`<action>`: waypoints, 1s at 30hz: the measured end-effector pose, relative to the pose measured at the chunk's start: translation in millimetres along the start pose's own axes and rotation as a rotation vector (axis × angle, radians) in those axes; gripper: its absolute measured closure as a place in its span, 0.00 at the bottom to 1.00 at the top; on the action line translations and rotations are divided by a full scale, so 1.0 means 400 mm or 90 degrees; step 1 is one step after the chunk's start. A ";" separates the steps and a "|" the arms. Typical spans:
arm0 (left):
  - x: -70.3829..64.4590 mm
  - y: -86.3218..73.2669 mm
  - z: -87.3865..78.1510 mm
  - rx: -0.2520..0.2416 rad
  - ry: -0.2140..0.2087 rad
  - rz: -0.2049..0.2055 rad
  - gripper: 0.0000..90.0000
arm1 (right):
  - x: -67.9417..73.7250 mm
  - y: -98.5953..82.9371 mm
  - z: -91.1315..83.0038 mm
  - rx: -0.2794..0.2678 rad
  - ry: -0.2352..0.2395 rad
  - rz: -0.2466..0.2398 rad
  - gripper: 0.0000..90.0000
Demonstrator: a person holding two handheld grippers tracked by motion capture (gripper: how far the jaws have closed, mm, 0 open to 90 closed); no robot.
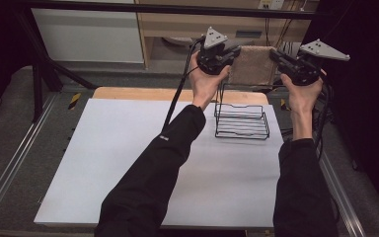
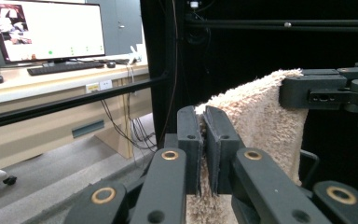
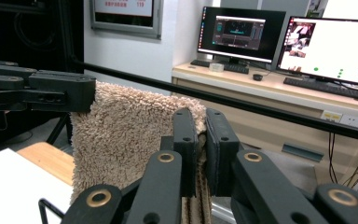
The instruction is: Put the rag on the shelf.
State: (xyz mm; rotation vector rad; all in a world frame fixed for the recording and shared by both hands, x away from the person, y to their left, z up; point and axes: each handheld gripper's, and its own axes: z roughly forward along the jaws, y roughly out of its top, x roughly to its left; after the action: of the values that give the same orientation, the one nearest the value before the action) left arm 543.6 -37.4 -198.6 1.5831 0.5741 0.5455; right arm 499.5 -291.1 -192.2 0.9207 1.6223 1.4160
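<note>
A beige fluffy towel (image 1: 251, 64) hangs stretched between both grippers, high above the far edge of the table. My left gripper (image 1: 234, 52) is shut on the towel's (image 2: 256, 116) left top corner, its jaws pinching the cloth. My right gripper (image 1: 276, 55) is shut on the towel's (image 3: 121, 130) other top corner. In the left gripper view the right gripper (image 2: 303, 93) clamps the far corner; in the right gripper view the left gripper (image 3: 81, 93) does the same. A black wire rack (image 1: 242, 121) stands on the white table (image 1: 128, 168) below the towel.
A wooden strip (image 1: 128, 93) edges the table's far side. Black frame bars (image 1: 177, 9) cross behind the towel. A desk with monitors (image 3: 242, 30) and a keyboard (image 2: 65, 67) stands beyond. Cables (image 1: 175, 98) trail from the grippers.
</note>
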 end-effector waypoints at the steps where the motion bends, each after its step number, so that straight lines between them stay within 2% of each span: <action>1: -0.001 -0.005 -0.001 0.002 -0.002 -0.002 0.94 | 0.000 -0.005 -0.001 -0.001 0.001 0.001 0.94; 6: -0.011 -0.023 -0.005 0.019 -0.011 0.014 0.94 | 0.000 -0.033 -0.011 0.010 0.007 0.010 0.94; 14: -0.023 -0.050 -0.004 0.035 -0.026 0.017 0.94 | -0.005 -0.070 -0.020 0.024 0.012 0.013 0.93; 30: -0.041 -0.064 -0.037 0.040 -0.057 0.020 0.94 | 0.007 -0.081 -0.051 0.026 0.024 0.011 0.93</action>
State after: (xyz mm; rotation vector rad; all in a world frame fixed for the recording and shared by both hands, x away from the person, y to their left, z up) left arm 520.4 -35.3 -223.0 1.6699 0.5042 0.4808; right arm 479.1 -301.1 -223.2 0.9384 1.6806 1.4237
